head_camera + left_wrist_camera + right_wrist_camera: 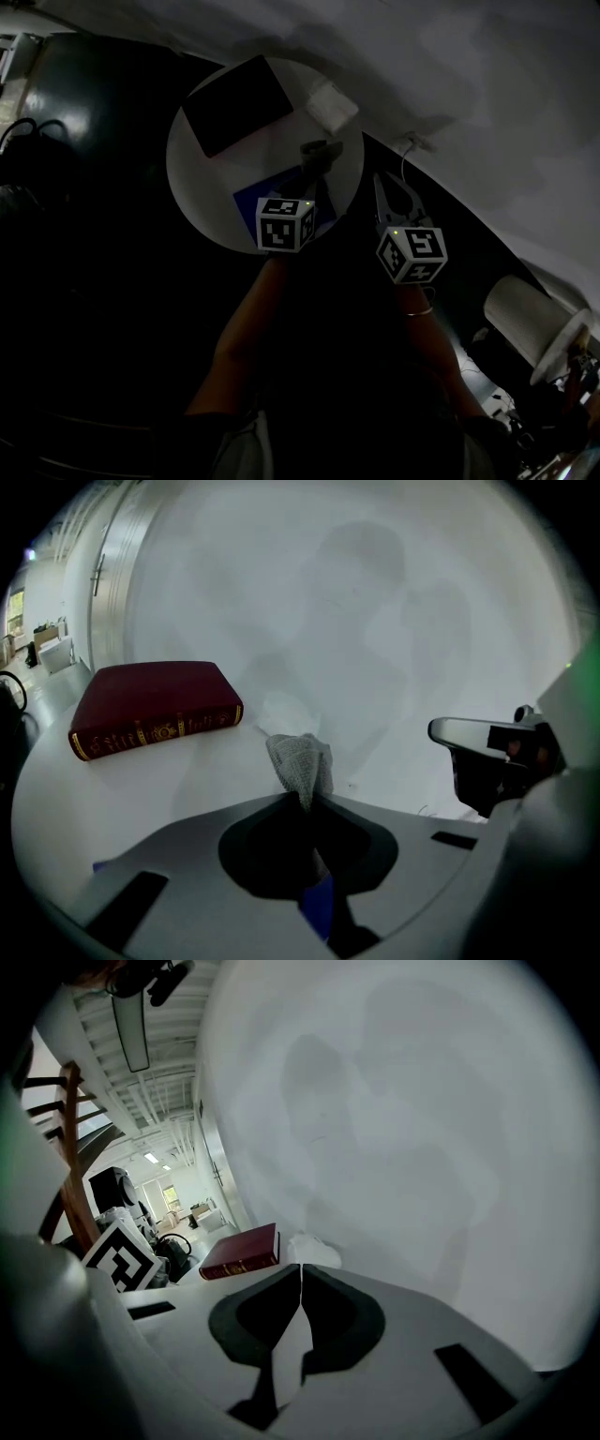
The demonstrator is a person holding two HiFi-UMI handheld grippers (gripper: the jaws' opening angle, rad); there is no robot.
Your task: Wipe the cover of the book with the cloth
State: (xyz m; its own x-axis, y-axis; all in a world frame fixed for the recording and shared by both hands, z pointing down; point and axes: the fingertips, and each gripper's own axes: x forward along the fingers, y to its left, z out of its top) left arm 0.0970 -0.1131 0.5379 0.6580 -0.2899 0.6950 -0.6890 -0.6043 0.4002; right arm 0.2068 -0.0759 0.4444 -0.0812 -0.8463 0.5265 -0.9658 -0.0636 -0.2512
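Left gripper [302,801]: jaws closed on a bunched grey cloth [300,759], held over the round white table [192,169]. The red book [155,707] lies closed and flat on the far left of the table, well apart from the cloth, with a pale crumpled item [286,711], possibly tissue, just beside its right end. Right gripper [300,1269]: jaws brought together with nothing between them, positioned off the table's right edge.
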